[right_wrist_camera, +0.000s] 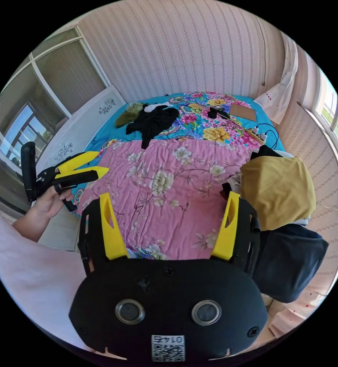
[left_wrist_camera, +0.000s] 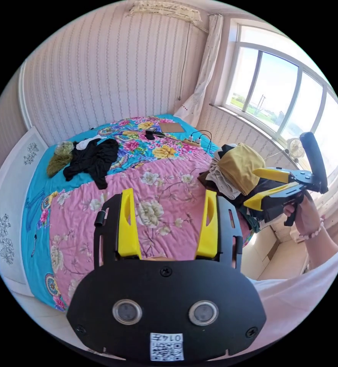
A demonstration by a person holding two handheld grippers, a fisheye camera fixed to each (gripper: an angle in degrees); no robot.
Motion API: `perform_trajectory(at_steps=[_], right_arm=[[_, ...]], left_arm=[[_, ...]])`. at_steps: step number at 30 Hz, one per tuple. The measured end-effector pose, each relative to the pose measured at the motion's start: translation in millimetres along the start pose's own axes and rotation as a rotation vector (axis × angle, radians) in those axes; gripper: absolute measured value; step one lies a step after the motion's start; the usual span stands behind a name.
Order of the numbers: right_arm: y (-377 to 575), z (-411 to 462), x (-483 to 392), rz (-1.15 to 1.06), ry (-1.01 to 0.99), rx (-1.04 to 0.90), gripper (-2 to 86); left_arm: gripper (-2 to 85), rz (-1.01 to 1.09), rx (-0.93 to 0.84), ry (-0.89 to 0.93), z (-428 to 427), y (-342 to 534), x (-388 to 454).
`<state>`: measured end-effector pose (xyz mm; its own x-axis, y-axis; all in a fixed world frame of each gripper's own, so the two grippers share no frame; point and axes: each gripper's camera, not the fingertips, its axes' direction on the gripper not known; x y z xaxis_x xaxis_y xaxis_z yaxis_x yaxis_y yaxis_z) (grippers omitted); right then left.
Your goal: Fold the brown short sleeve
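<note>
Garment: brown short sleeve [right_wrist_camera: 277, 191], topmost on the pile [left_wrist_camera: 230, 179] beside the pink quilt [right_wrist_camera: 169, 195], looks soft, light; with both your grippers' jaws wide and empty, pinch its shoulder seams.

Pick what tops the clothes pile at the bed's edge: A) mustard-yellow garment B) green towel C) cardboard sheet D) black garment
A: a mustard-yellow garment lies on top of the pile, above a dark navy piece; the black garment lies far across the bed.
</note>
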<state>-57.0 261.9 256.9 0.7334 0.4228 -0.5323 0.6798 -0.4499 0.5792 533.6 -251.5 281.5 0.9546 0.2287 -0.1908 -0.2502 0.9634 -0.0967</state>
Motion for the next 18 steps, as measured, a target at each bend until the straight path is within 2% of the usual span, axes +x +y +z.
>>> perform_trajectory(at_steps=[5, 8, 10, 14, 18], right_arm=[[14.1, 15.3, -107.5, 0.026, -0.062, 0.006, 38.5], [24.2, 17.4, -158.4, 0.018, 0.043, 0.017, 38.7], [30.4, 17.1, -182.8, 0.013, 0.085, -0.007, 39.6], [42.4, 15.0, -191.6, 0.011, 0.014, -0.022, 39.3], [60.4, 6.2, -182.2, 0.083, -0.021, 0.005, 33.2]], left_arm=[[23.1, -0.126, -0.087, -0.120, -29.6, 40.1, -23.6], [22.5, -0.091, -0.220, -0.160, -32.7, 54.9, -12.8], [21.5, -0.137, -0.242, -0.189, -34.7, 64.6, -5.1], [20.0, -0.268, -0.210, -0.283, -44.3, 76.2, 23.6], [17.7, -0.310, -0.322, -0.300, -35.4, 76.9, 51.7]])
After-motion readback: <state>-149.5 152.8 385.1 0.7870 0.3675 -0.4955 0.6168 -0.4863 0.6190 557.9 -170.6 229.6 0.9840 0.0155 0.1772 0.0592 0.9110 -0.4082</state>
